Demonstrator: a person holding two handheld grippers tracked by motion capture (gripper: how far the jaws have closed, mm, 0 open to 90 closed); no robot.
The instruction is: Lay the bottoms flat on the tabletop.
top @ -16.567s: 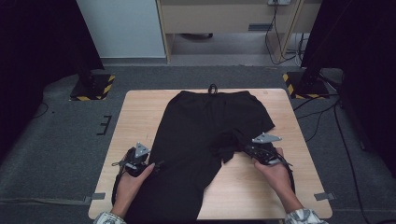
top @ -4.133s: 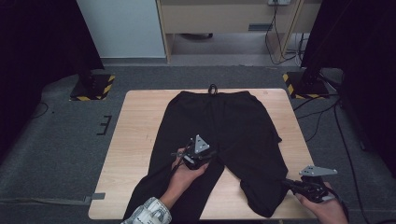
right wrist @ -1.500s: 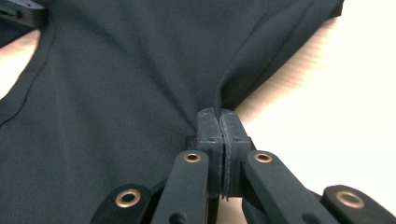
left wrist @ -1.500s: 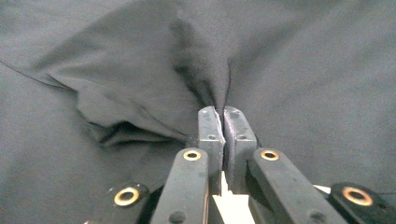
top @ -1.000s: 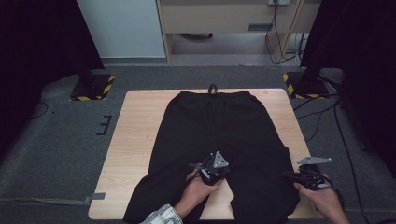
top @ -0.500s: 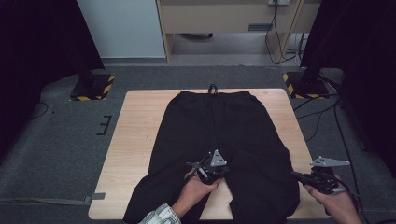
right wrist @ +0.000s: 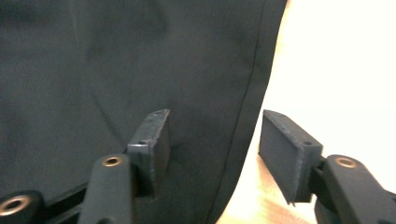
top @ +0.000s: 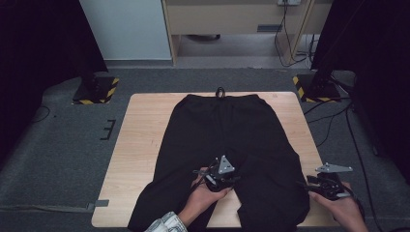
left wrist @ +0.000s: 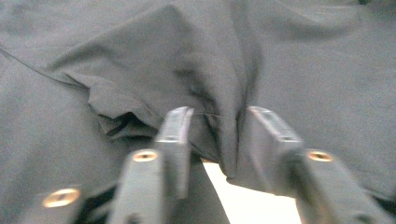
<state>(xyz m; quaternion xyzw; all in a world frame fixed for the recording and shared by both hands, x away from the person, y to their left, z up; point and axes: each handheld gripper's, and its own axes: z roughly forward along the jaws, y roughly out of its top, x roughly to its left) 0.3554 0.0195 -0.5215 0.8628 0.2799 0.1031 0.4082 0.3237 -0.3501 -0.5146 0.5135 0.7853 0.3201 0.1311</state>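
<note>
Black trousers (top: 227,145) flat on wooden table (top: 140,145), waistband at far edge, legs running to near edge, spread apart below crotch. Drawstring loop (top: 220,91) poking past far edge at centre. Left gripper (top: 218,178) at crotch, between the two legs, near centre of table; jaws just been opening, now parted, released. In left gripper view, crotch seam and a bunched fold of trousers (left wrist: 205,93) between and just beyond the tips, cloth slack, a wedge of bare table (left wrist: 252,200) under the jaws; whether pads brush the cloth not clear, blurred. Right gripper (top: 309,185) at near right, on outer edge of right leg; jaws likewise just been opening, now apart, released. In right gripper view, side seam of trousers (right wrist: 116,70) running between the jaws, one pad (right wrist: 156,140) over cloth, other pad (right wrist: 287,149) over bare table (right wrist: 336,70), neither pressing. Left sleeve cuff (top: 167,223) at near edge. Grey carpet (top: 58,145) around table.
</note>
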